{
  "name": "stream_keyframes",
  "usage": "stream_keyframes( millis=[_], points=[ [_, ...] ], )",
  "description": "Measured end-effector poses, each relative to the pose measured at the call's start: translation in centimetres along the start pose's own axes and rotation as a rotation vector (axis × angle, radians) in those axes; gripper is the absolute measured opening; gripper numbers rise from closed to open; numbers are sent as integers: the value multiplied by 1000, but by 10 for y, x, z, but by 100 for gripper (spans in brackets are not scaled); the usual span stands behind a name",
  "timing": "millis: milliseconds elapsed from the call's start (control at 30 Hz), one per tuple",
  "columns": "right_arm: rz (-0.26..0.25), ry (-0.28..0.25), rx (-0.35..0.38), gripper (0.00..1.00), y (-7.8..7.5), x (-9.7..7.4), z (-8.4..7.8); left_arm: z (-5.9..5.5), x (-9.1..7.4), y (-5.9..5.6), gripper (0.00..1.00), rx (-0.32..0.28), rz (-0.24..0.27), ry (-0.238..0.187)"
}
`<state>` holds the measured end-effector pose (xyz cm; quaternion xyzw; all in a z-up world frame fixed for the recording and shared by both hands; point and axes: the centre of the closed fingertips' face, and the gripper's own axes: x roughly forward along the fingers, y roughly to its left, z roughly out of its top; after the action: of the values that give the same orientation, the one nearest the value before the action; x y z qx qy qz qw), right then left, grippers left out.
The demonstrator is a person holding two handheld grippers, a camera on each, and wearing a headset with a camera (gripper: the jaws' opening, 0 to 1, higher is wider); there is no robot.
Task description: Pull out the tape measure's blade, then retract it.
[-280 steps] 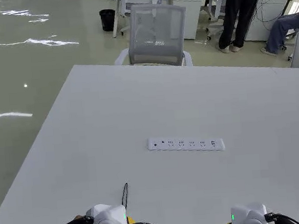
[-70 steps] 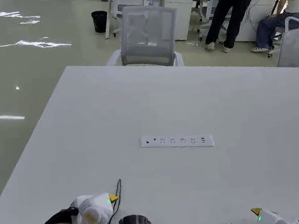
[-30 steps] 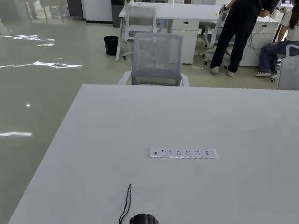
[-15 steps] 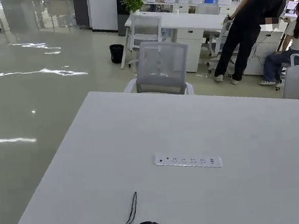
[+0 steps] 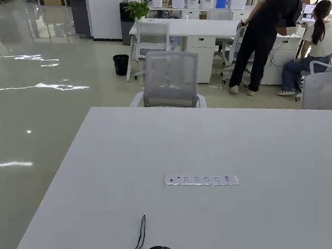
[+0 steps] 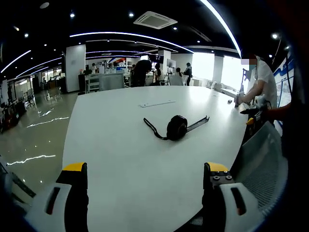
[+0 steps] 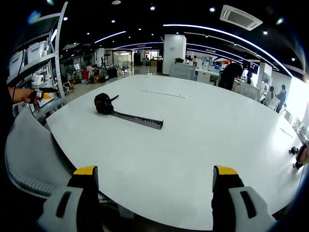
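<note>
1. So the left gripper (image 6: 145, 169) has its jaws spread wide, with both yellow fingertips (image 6: 75, 167) sitting level at the bottom of its own view.
2. Same deal for the right gripper (image 7: 155, 171): jaws wide apart, tips level, pointing straight ahead.
3. In the right gripper view the left hand (image 7: 18, 94) is way off at the left edge, wrapped round its gripper.
4. In the left gripper view the right arm (image 6: 279, 110) comes in at the far right, holding its gripper up. The two grippers are well apart.
</note>
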<state>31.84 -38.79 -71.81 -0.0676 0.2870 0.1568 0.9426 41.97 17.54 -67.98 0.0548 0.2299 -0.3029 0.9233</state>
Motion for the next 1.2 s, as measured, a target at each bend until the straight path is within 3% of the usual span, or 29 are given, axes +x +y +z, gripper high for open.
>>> stream_keyframes(
  millis=[267, 533, 733, 900, 1200],
  points=[
    [-22, -13, -9, 100, -6, -6, 2, 1, -2, -2, 99, 1, 3, 3],
    [-19, -9, -4, 100, -3, -7, 0, 21, 2, -14, 99, -6, -9, -22],
    [-15, -1, 5, 100, -7, -6, -6, 24, 9, -19, 99, 4, -8, -3],
    [3, 22, 3, 100, -6, -4, -12, 20, 19, -11, 99, -31, 27, 17],
    [28, 27, -16, 100, -14, 7, -5, 30, 47, -24, 99, -69, 9, 28]
  ],
)
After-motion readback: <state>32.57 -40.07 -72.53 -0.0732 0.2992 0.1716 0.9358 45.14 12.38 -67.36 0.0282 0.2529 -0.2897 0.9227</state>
